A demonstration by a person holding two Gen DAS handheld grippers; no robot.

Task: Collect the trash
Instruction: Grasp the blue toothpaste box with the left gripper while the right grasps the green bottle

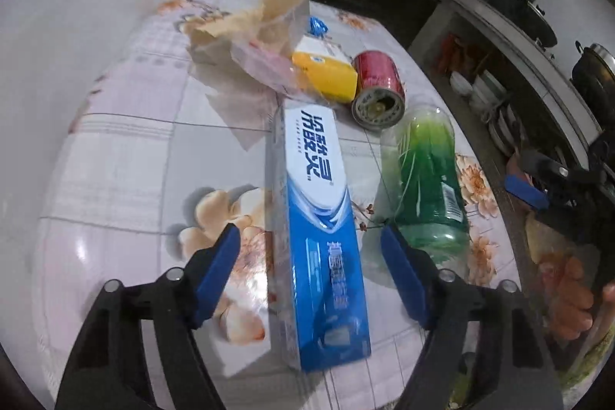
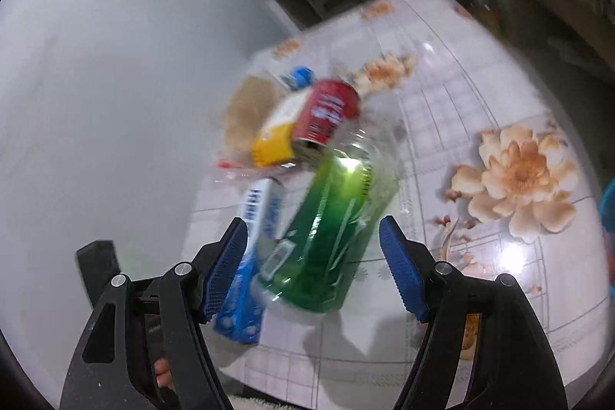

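1. Trash lies in a loose cluster on the glossy floral-print tablecloth (image 1: 115, 148); nearest the left gripper (image 1: 310, 248) is a long blue-and-white toothpaste box (image 1: 315, 202), lying flat between the blue-padded jaws, which stand wide with clear gaps on both sides and touch nothing.
2. Just beside the box lies a green-labelled clear plastic bottle (image 2: 330, 229) on its side; the right gripper (image 2: 313, 241) hangs over it, jaws wide and straddling it (motion blur hides whether a pad brushes it, but no grip shows).
3. Beyond them a red metal can (image 1: 378, 79) lies tipped over, open end toward the left camera, close to a yellow carton (image 1: 326, 75).
4. Farther back, a clear plastic bag and crumpled brown paper (image 1: 253, 22) sit on a white napkin, with a small blue scrap (image 1: 317, 25) behind.
5. Left of the cluster the cloth is bare up to the pale wall; on the other side dark kitchen shelves (image 1: 499, 95) stand close to the table edge.
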